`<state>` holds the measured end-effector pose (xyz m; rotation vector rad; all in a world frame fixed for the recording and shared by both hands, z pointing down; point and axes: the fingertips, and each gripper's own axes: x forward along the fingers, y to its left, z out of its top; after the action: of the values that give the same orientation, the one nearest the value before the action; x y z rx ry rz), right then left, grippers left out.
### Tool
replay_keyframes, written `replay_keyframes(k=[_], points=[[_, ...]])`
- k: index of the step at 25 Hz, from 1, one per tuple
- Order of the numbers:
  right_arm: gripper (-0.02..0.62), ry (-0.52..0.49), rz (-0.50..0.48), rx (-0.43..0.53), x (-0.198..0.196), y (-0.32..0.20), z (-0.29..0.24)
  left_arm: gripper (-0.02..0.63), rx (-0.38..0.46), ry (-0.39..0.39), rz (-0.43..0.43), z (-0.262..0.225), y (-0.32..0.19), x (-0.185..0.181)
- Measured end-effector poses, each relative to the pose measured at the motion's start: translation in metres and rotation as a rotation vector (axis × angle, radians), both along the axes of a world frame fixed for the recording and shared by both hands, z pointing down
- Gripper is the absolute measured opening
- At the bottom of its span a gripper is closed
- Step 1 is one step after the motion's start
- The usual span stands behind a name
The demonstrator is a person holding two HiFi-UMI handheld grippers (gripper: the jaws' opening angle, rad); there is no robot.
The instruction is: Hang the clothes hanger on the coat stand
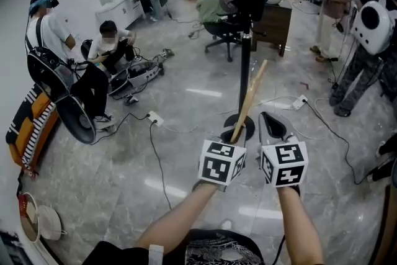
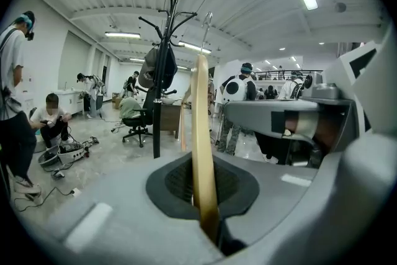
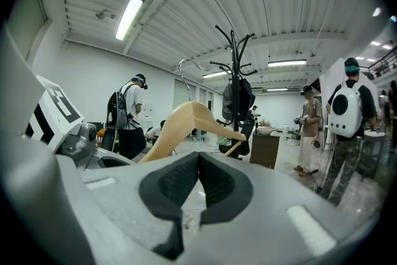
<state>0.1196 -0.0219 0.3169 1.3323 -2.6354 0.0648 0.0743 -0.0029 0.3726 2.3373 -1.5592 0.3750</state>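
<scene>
A pale wooden clothes hanger (image 1: 250, 99) stands nearly upright with my left gripper (image 1: 231, 134) shut on its lower end. In the left gripper view the hanger (image 2: 201, 133) rises edge-on from between the pads of the left gripper (image 2: 202, 178), its wire hook (image 2: 206, 22) at the top. The black coat stand (image 1: 245, 40) rises just beyond it, with dark clothes on its upper pegs; it also shows as the coat stand (image 2: 162, 71) and coat stand (image 3: 234, 71). My right gripper (image 1: 272, 120) is beside the left one, shut and empty; the hanger (image 3: 180, 124) lies past the right gripper (image 3: 198, 161), to its left.
A clothes-draped office chair (image 1: 223, 15) and a dark desk (image 1: 273, 22) stand behind the coat stand. One person sits on the floor (image 1: 108, 46), another stands at the left (image 1: 46, 28), others at the right (image 1: 372, 28). Cables and a power strip (image 1: 155, 118) cross the floor.
</scene>
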Motion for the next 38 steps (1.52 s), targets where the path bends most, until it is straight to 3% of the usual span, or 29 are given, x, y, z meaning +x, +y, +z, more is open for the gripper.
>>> replay_keyframes(k=[12,20,38], points=[[0.000,0.012,0.021,-0.020,0.007,-0.028,0.016,0.003,-0.027,0.005,0.022,0.021,-0.029,0.008],[0.000,0.032,0.083,-0.039,0.006,-0.073,0.027,0.003,-0.052,0.011,0.088,0.036,-0.075,0.009],[0.000,0.060,0.236,-0.069,-0.040,-0.186,0.034,0.003,-0.091,0.026,0.242,0.048,-0.194,-0.039]])
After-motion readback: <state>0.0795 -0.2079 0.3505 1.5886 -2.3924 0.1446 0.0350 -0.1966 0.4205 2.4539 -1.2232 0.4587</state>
